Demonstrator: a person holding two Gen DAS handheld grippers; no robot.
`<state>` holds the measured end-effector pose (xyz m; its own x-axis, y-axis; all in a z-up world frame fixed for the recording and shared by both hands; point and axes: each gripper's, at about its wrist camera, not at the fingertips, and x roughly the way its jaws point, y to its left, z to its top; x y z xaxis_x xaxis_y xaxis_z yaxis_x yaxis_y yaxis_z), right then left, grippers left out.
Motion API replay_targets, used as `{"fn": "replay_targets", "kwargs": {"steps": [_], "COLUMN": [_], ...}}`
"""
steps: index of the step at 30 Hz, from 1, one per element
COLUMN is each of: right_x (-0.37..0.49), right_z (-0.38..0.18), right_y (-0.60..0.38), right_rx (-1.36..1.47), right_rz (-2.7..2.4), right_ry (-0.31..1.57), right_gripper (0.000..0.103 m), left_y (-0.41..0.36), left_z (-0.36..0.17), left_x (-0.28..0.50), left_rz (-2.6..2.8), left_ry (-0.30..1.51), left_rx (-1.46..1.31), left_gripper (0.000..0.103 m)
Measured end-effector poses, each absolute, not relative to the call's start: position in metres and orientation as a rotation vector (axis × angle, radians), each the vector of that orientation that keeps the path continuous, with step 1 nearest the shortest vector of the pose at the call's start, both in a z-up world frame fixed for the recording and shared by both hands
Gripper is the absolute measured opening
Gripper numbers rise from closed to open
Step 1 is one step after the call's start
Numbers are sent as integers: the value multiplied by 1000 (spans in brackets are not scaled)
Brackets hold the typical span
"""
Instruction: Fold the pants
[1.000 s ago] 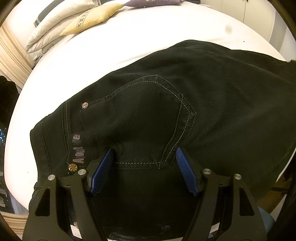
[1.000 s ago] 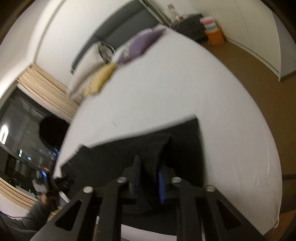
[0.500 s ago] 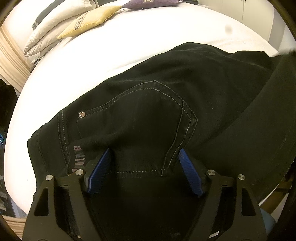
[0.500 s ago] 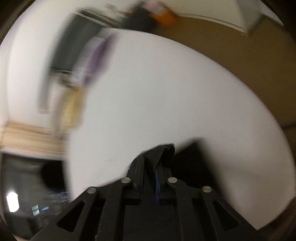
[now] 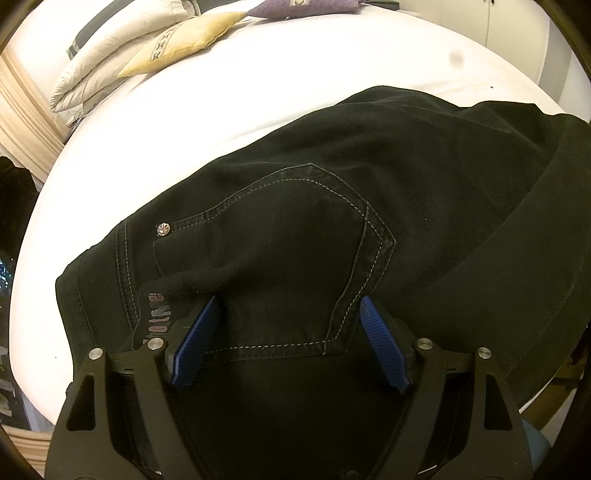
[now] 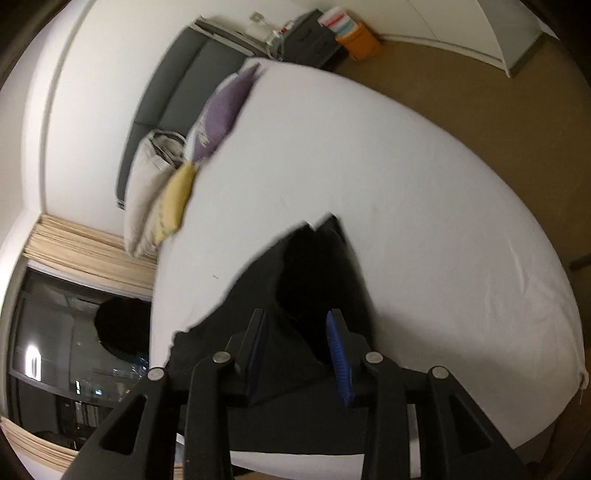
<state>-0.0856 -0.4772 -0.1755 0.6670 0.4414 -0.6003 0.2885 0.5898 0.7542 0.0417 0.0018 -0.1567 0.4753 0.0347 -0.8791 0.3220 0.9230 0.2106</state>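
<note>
Black pants (image 5: 369,177) lie on the white bed (image 5: 277,85), back pocket (image 5: 280,258) facing up. A folded-over layer (image 5: 517,277) covers their right side. My left gripper (image 5: 289,301) stands open and wide just over the pocket's lower seam. The cloth lies between its blue pads (image 5: 195,339), and they do not pinch it. In the right wrist view the pants (image 6: 317,273) end in a raised fold on the sheet. My right gripper (image 6: 295,314) has its jaws opening, and that fold stands loose between the pads (image 6: 338,362).
White pillows (image 5: 110,51), a yellow cushion (image 5: 177,40) and a purple cushion (image 6: 221,110) sit at the head of the bed. A dark window (image 6: 74,354) with curtains is to the left. Brown floor (image 6: 480,85), a dark cabinet (image 6: 314,33) and an orange box (image 6: 360,40) lie beyond the bed.
My right gripper was shut on a fold of the pants and has parted its jaws as it swung and sank. A folded layer came in from the right. The left pads spread slightly.
</note>
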Motion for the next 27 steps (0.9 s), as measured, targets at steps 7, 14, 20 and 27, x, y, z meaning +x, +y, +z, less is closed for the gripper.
{"fn": "replay_targets", "kwargs": {"steps": [7,14,20,27], "right_x": [-65,-77,-85,-82], "right_z": [-183,-161,-157,-204], "right_y": [-446,-456,-452,-449], "right_rx": [845,911,898,867], "right_rz": [140,121,126,-16], "right_ry": [974,944,944,1104], "right_gripper": [9,7,6,6], "left_y": [0,-1,2,3], "left_z": [-157,-156,-154,-147], "left_x": [44,42,42,33], "left_rz": [-182,-190,-217,-217], "left_ry": [1069,1071,1068,1050], "left_rx": [376,382,382,398], "left_gripper": [79,79,80,84]}}
